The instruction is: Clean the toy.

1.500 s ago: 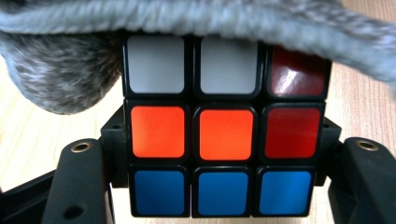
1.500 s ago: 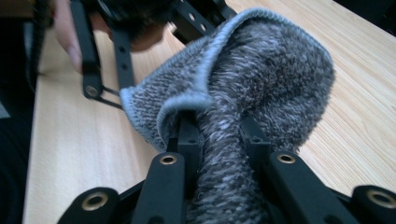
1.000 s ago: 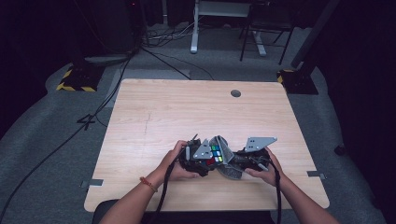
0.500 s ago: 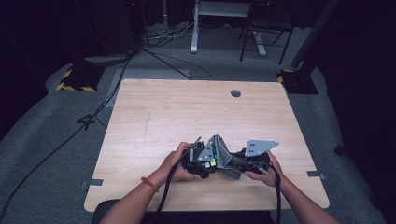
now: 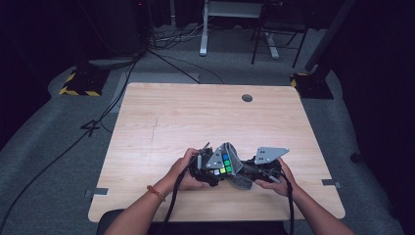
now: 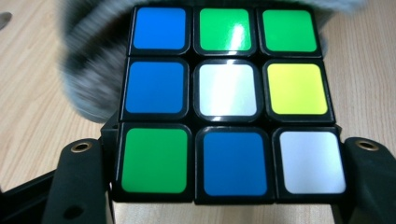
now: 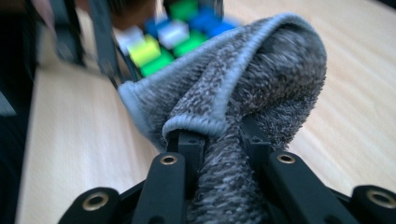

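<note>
Both hands low at the lower centre of the high view, left claw clamped on a scrambled cube, right claw pinching a grey fuzzy cloth against it, above the surface.

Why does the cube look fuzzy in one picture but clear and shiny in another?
In the right gripper view the cube is far behind the sharp grey cloth, so it's out of focus; in the left gripper view it's close and sharp, with glare on a green sticker.
</note>
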